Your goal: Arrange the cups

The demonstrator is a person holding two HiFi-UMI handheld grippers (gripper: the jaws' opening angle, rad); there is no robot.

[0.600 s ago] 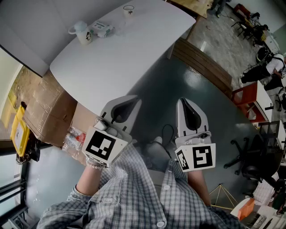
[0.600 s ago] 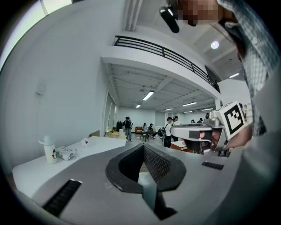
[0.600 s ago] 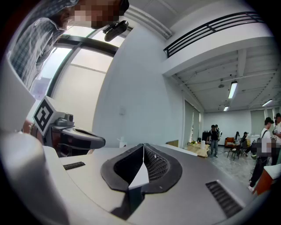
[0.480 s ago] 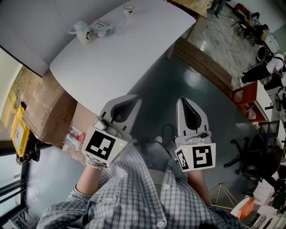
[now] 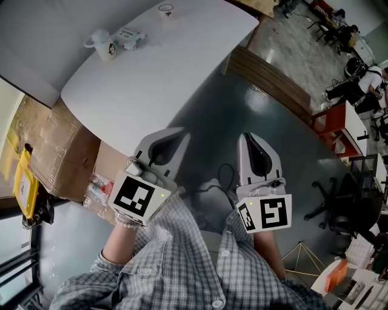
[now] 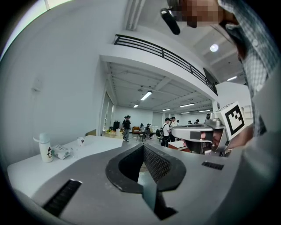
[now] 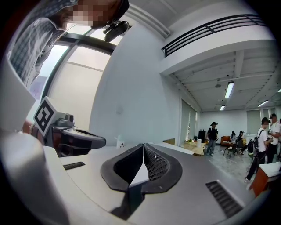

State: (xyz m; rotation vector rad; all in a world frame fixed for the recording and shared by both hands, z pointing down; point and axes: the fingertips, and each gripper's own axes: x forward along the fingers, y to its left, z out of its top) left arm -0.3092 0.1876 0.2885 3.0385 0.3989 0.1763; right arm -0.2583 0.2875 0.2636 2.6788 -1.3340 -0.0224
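"Close to the person's chest, how are the two hands set?"

"Both reach forward about level, side by side and a little apart. They hang over the floor, short of the bench. Checked sleeves run down to them."

"And the grippers?"

"The left gripper has its jaws pressed together with nothing between them. The right gripper is the same, closed and empty."

"Where are the cups?"

"Well away, on the bench's far side. A white mug with a handle and a dark figure on it stands upright. Just beside it lies something pale and crumpled, perhaps a wrapper, but it's too small to be sure. A small cup stands alone near the far edge."

"What lies between the grippers and the cups?"

"White benchtop. Under the bench's near left edge sits a cardboard box."

"The room?"

"A large open hall. There's a dark grey-green floor, a slatted wooden panel and a black office chair. People stand in the distance, and a railed balcony runs overhead."
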